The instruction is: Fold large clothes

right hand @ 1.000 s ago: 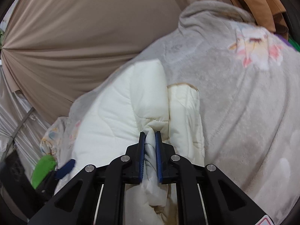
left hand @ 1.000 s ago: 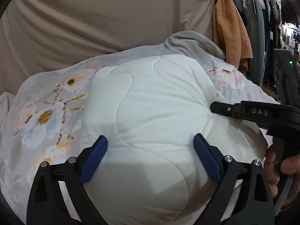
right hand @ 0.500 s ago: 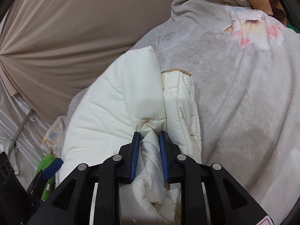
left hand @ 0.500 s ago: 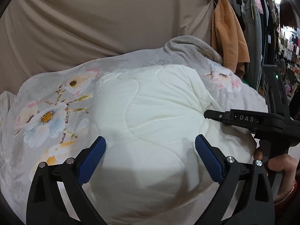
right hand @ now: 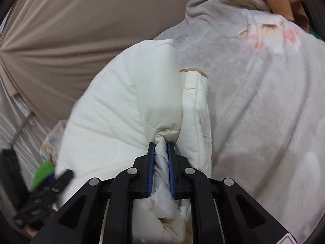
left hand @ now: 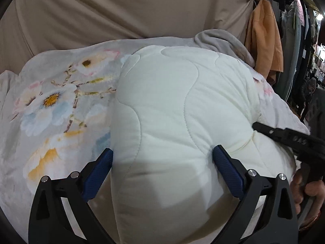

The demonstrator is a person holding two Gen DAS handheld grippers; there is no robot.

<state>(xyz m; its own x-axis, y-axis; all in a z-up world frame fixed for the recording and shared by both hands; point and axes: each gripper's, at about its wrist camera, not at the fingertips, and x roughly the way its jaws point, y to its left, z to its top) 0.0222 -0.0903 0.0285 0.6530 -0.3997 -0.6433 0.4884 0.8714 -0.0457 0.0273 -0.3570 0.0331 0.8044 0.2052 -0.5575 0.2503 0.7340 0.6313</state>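
A cream-white quilted padded garment (left hand: 178,126), bundled into a thick fold, is laid on a grey fleece blanket printed with pale flowers (left hand: 52,109), which covers the supporting surface; whether that surface is a bed or a desk cannot be told, since it is wholly covered. The left tool (left hand: 162,162) is held with its blue-padded fingers (left hand: 97,172) spread wide, the near end of the bundle being straddled between them, and both pads appear to be touching the fabric at its sides without squeezing it. The right tool (right hand: 161,168) is seen pressed nearly together on a bunched pleat of the same garment (right hand: 126,109) at its right-hand edge, the cloth being pinched between the two blue pads. In the left wrist view the right tool (left hand: 288,140) is shown at the bundle's right side, gripped by a bare hand (left hand: 304,191). A beige draped curtain (left hand: 121,10) is hung behind the blanket, and an orange hanging garment (left hand: 264,34) is seen at the far right corner.
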